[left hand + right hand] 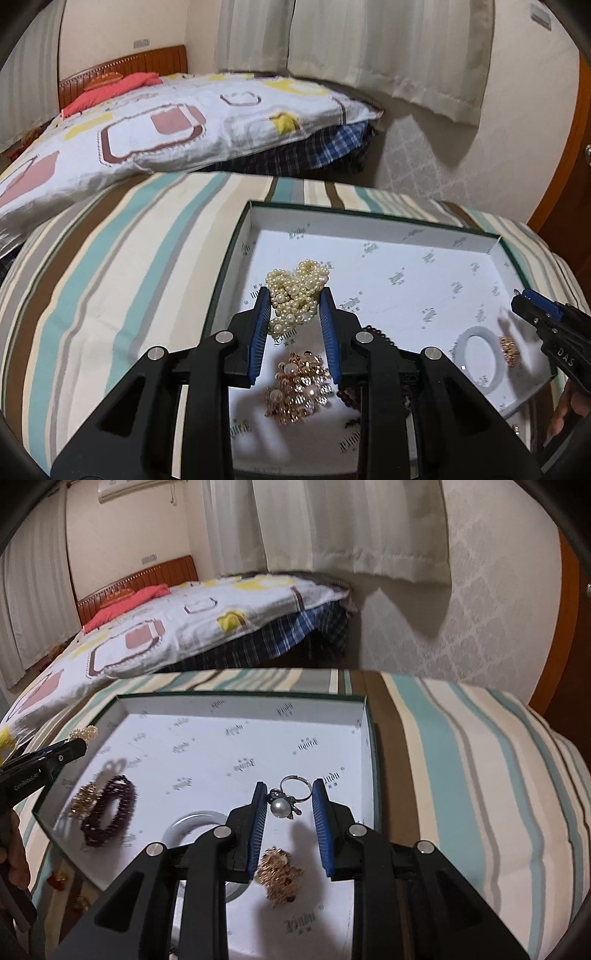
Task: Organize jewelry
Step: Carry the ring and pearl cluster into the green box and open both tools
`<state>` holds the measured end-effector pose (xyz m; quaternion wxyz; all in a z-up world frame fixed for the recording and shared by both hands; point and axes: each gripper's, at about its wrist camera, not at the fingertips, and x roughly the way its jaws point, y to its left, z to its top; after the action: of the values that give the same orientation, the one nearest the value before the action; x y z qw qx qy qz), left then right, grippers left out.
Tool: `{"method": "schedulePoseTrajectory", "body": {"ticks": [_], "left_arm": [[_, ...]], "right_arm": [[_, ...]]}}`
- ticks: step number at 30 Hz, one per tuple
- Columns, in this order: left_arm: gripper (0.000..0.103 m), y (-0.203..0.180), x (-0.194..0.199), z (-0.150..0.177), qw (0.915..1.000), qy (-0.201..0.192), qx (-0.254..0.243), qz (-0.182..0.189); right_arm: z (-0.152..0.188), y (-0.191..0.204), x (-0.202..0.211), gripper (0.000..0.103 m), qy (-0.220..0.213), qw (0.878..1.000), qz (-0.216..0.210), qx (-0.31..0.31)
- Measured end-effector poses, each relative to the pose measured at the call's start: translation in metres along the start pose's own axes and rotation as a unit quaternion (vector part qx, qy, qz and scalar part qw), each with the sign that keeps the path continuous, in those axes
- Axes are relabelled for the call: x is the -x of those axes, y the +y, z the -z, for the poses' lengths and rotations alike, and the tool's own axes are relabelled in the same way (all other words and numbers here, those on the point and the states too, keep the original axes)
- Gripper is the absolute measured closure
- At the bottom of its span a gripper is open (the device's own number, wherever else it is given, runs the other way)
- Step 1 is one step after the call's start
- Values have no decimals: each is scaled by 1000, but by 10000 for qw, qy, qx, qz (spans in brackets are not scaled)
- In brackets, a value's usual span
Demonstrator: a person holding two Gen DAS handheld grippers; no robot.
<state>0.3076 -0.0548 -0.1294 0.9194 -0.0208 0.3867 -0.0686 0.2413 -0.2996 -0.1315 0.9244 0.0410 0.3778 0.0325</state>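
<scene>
An open white box with a green rim (369,212) (240,698) lies on a striped cloth. My left gripper (294,291) (79,747) is shut on a cream pearl cluster (295,291) (85,733), lifted over the box's left side. My right gripper (289,783) (521,293) is shut on a silver pearl ring (282,805) above the box's right side. On the box floor lie gold-and-pearl earrings (299,387), a dark red bead bracelet (107,812), a white bangle (480,354) partly hidden behind my right gripper's fingers, and a gold brooch (277,875) (508,347).
The striped cloth (110,277) (461,757) spreads around the box. Beyond it is a bed with a patterned quilt (184,122), with curtains (369,44) and a wall behind. A wooden door edge (565,627) stands at the right. A hand (565,413) holds the right gripper.
</scene>
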Motion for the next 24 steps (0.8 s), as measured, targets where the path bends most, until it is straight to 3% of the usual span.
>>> {"method": "schedulePoseTrajectory", "body": {"ticks": [7,13,16,20,24], "left_arm": [[76,3,-23,2,9991,427,35,5],[75,5,-27,3,9988,489,-3,-101],[72,6,-28,3,9987,503,-1,-112],[57,7,-28,3,9989,465,-6,-80],[54,7,-18,4,9993,355,73,-27]], "right_arm": [[2,1,-14,77,294,9995,-29,87],[3,1,-17,77,344,9993,35,154],[3,1,-17,76,343,9993,28,148],[2,0,-15,65,303,9995,6,104],[2,1,-5,65,154,9999,-7,55]]}}
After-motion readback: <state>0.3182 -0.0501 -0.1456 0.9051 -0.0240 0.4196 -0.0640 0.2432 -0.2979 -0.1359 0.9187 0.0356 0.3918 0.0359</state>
